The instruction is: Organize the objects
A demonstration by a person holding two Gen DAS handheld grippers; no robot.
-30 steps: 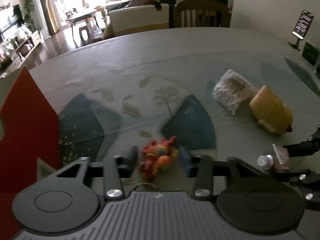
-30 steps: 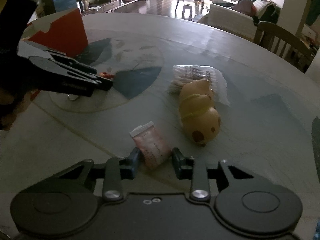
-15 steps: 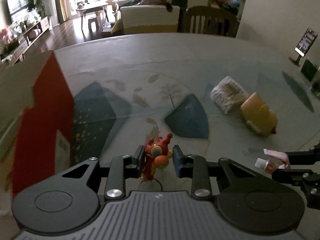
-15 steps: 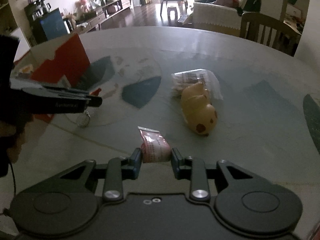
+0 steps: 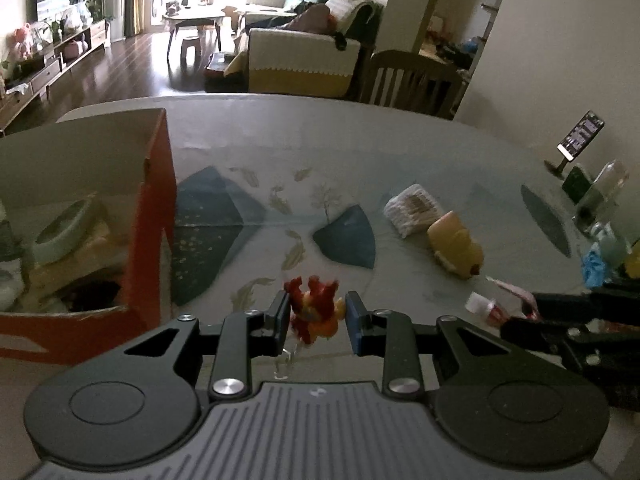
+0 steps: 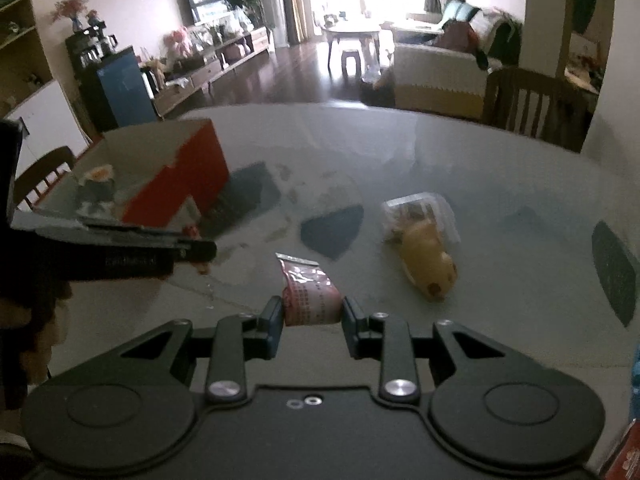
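My left gripper (image 5: 317,317) has its jaws clamped on a red-orange toy figure (image 5: 315,309), the open red box (image 5: 150,216) just left. My right gripper (image 6: 312,315) pinches a pink tube (image 6: 309,297) above the counter (image 6: 500,184); ahead-right lies a yellow plush (image 6: 428,268).

Right hand-held gripper (image 6: 312,314) clamps a pink tube (image 6: 308,296) above the table (image 6: 500,280)

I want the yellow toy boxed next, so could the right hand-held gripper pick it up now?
Probably not: the right hand-held gripper is shut on a pink tube. The yellow squishy animal toy lies unobstructed.
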